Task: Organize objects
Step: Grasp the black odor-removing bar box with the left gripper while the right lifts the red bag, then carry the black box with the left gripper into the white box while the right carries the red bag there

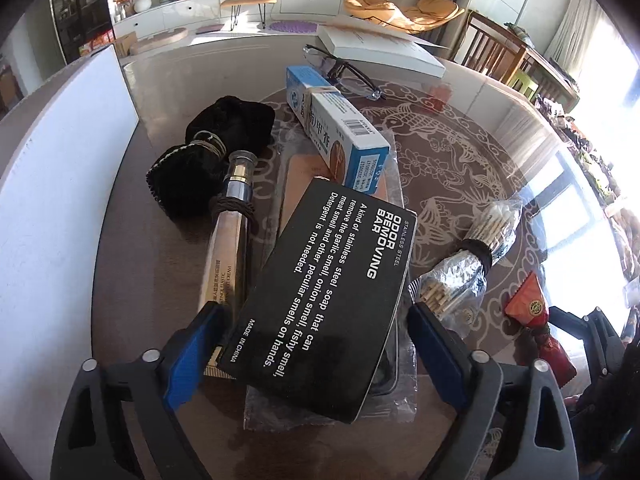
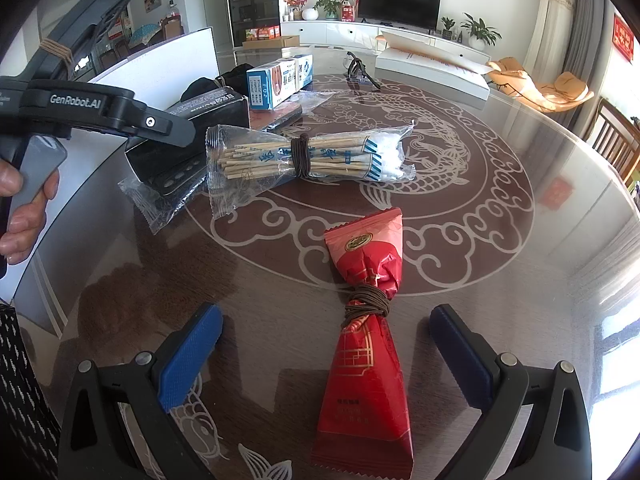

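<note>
My left gripper [image 1: 316,316] is open around a black "odor removing bar" box [image 1: 324,296], which lies tilted on a flat item in clear plastic [image 1: 328,412]; its jaws stand either side without touching. A blue-white box [image 1: 340,132] lies behind it, a metallic tube [image 1: 232,232] and black pouch [image 1: 216,152] to the left. My right gripper [image 2: 326,348] is open over a red snack packet tied with brown cord [image 2: 366,320]. A bag of cotton swabs [image 2: 308,156] lies beyond it, and also shows in the left wrist view [image 1: 476,248].
Glasses [image 1: 344,72] and a white book [image 1: 384,48] lie at the far side of the round glass-topped table [image 2: 520,280]. A white board [image 1: 60,200] stands along the left. The left gripper's body [image 2: 92,108] is in the right wrist view.
</note>
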`<control>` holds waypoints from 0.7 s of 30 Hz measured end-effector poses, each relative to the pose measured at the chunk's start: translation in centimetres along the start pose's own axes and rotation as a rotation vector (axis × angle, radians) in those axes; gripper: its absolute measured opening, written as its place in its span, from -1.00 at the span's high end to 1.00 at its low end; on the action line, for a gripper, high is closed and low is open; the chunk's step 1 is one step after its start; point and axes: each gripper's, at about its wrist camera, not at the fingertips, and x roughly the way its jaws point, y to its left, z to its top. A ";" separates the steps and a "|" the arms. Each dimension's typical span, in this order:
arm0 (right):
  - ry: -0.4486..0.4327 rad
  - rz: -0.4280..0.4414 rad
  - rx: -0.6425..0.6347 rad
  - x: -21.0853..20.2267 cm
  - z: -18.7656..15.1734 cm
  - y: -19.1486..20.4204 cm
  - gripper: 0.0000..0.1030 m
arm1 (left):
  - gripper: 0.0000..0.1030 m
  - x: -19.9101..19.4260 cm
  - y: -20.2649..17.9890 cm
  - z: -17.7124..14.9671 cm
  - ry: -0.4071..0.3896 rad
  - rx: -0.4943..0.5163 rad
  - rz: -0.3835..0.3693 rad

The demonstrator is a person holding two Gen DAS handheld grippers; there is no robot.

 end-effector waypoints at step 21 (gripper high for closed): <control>0.136 0.080 -0.089 -2.4 3.4 -1.6 0.59 | -0.13 -14.0 3.1 -10.8 -0.298 -0.191 -0.063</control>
